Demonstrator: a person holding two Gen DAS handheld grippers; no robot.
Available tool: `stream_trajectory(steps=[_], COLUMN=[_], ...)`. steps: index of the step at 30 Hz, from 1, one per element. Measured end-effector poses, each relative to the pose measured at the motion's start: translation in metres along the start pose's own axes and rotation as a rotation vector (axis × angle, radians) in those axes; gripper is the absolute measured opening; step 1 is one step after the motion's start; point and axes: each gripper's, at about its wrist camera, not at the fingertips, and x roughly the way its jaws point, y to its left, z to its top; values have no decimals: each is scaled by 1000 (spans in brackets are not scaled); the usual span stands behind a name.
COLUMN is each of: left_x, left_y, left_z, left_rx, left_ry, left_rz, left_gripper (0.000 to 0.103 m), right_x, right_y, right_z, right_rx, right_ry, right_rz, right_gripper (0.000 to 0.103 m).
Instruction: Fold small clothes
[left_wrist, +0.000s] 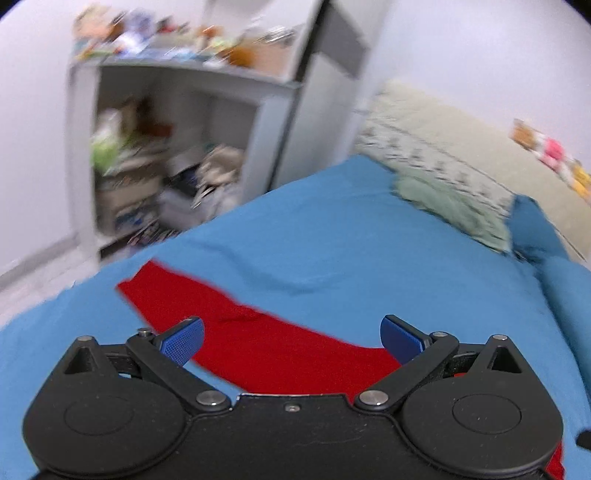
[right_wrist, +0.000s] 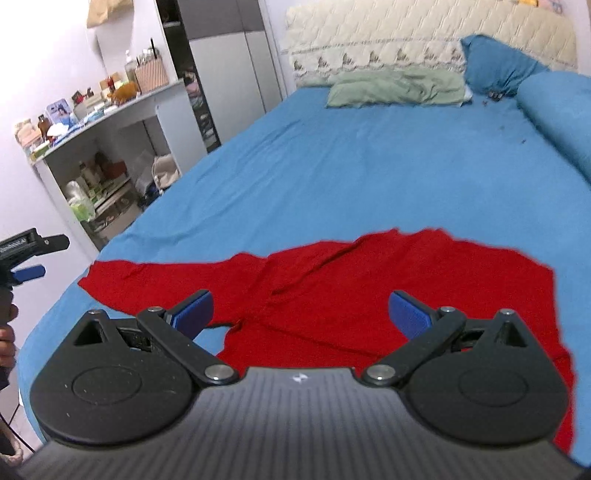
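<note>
A red long-sleeved garment (right_wrist: 369, 288) lies spread and wrinkled on the blue bed sheet (right_wrist: 369, 166), one sleeve stretched out to the left (right_wrist: 155, 277). My right gripper (right_wrist: 301, 312) is open and empty, hovering above the garment's body. My left gripper (left_wrist: 291, 338) is open and empty above the red sleeve (left_wrist: 229, 325), near the bed's left edge. The left gripper also shows at the left edge of the right wrist view (right_wrist: 26, 266), held in a hand.
A green pillow (right_wrist: 395, 88) and blue pillows (right_wrist: 498, 66) lie at the headboard (right_wrist: 424, 33). A long blue bolster (right_wrist: 561, 114) runs along the right side. A grey cluttered shelf unit (right_wrist: 110, 147) and a wardrobe (right_wrist: 229, 66) stand left of the bed.
</note>
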Motion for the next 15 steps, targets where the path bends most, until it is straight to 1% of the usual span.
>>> stream_trajectory(steps=[3,5,7,8,10,12,15], left_x=[36,57,75,83,95,105,113], left_y=[36,57,76,83,93,97,94], left_z=[-10,-17,-25,-28,-32,-35,-38], left_rx=[-84,-137,-186,-204,-228,-242,-225], left_ry=[31,51,65,71,89,85,66], left_rz=[33,58,77,82,90,98,119], left_gripper=[96,88,84,78,71,71,71], right_x=[32,52,70,78,92,104,121], right_y=[7,9,10,11,11,10,10], right_z=[-13,-19,-25,-27,-33,-37,-41], right_rx=[10,20,26,26,18,10,7], right_ry=[32,52,69,74,85,92,96], right_rz=[-1,-3,-3,-4,-7,-14,-16], right_gripper=[103,103,103,103,103,103,103])
